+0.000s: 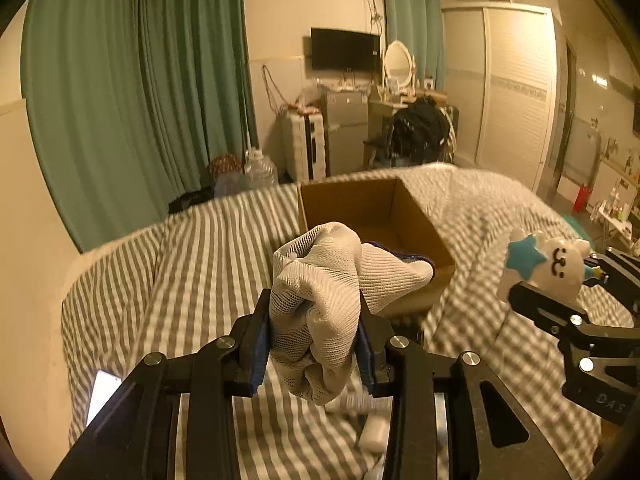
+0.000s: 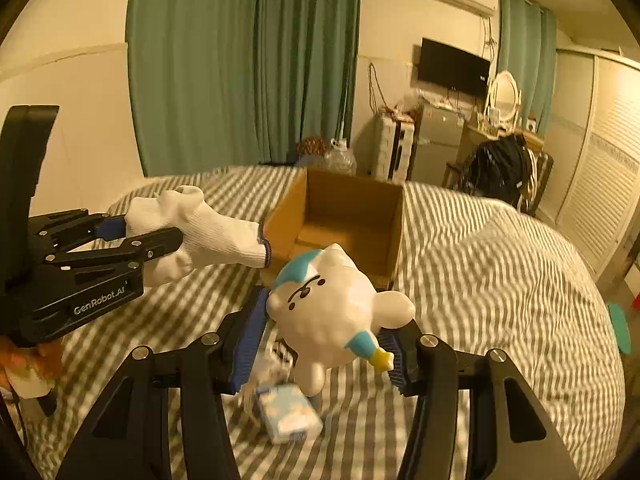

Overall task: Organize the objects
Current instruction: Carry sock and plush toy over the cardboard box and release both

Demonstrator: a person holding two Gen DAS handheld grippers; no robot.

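My left gripper (image 1: 314, 340) is shut on a white knit glove (image 1: 320, 292), held above the striped bed just short of the open cardboard box (image 1: 400, 232). The glove also shows in the right wrist view (image 2: 200, 232), its cuff reaching toward the box (image 2: 352, 216). My right gripper (image 2: 324, 344) is shut on a white cartoon figurine with blue stars (image 2: 332, 316), held above the bed in front of the box. From the left wrist view the figurine (image 1: 556, 264) is at the right, in the right gripper (image 1: 560, 300).
A small blue-and-white tissue pack (image 2: 288, 412) lies on the bed under the right gripper. White bottles (image 1: 372, 428) lie under the left gripper and a phone (image 1: 102, 394) at the bed's left edge. The striped bed (image 2: 500, 280) stretches right; curtains and furniture stand behind.
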